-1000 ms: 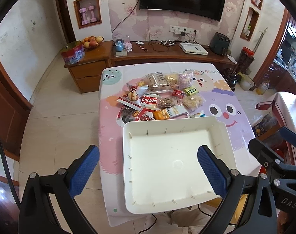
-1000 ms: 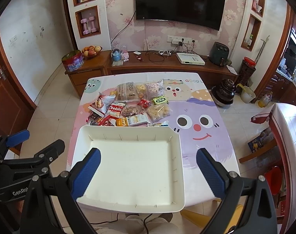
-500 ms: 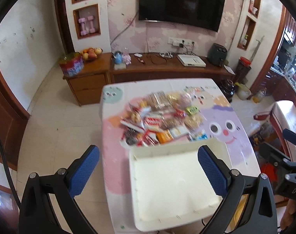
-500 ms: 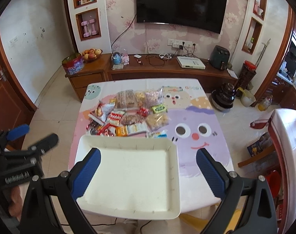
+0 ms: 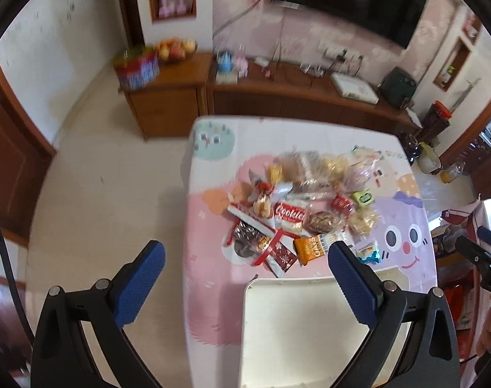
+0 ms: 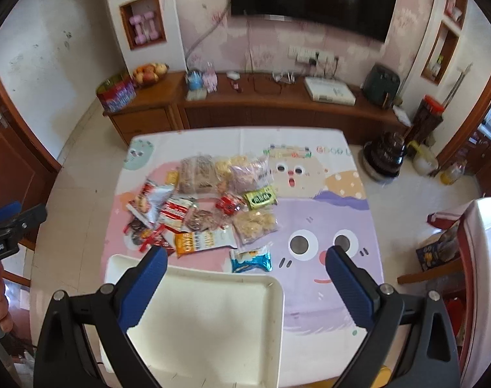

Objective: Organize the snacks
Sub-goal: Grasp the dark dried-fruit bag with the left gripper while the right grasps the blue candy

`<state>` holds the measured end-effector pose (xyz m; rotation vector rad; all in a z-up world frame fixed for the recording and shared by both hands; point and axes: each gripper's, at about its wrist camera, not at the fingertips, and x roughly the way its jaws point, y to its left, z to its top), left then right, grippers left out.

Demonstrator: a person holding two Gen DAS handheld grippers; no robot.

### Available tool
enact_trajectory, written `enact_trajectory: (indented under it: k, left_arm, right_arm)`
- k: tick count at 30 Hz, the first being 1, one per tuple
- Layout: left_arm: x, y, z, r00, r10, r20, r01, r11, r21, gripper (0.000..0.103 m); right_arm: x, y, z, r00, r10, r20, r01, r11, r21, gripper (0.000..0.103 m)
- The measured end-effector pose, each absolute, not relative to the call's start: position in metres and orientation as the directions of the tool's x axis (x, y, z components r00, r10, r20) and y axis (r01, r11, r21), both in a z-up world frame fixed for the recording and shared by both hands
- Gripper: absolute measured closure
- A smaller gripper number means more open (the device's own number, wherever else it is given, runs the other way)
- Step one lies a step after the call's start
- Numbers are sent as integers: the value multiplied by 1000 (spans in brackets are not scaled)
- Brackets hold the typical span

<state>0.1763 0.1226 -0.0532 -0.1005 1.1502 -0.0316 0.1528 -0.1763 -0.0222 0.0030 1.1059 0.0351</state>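
At the tabletop's near edge sits an empty white tray point(image 6: 213, 317), with the left gripper point(image 5: 245, 278) and right gripper point(image 6: 245, 278) above it, jaws spread, holding nothing. Beyond the tray, toward the far left corner, lies the snack pile point(image 6: 206, 207).

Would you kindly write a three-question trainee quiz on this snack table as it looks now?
1. True or false: the white tray already holds snacks.
2. Which packet lies nearest the tray's far rim in the right wrist view? A) green packet B) blue packet C) red candy
3. Fill in: both the left gripper and the right gripper are ____.

Key: 1 false, it is empty; 2 B; 3 open, holding nothing.
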Motion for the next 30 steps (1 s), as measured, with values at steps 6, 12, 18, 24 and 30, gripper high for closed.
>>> enact_trajectory:
  k: [6, 12, 18, 24, 30]
  left_arm:
    - [216, 119, -142, 226, -67, -972, -59, 995, -83, 2]
    - [236, 114, -215, 64, -71, -995, -90, 993, -76, 3]
    - [252, 101, -255, 2, -26, -1000, -49, 998, -26, 3]
    - [267, 92, -272, -8, 13, -1000, -55, 998, 14, 3]
    - [280, 88, -282, -6, 68, -998, -97, 993, 69, 3]
  right_arm:
    - [205, -204, -110, 257, 78, -963, 16, 996, 84, 12]
    - [229, -212, -200, 59, 97, -994, 26, 995, 99, 14]
    - [238, -197, -253, -64, 96, -993, -15, 995, 97, 15]
    - [238, -187, -284, -127, 74, -989, -39, 996, 80, 16]
    - [234, -180, -302, -151, 66, -986, -65, 995, 76, 37]
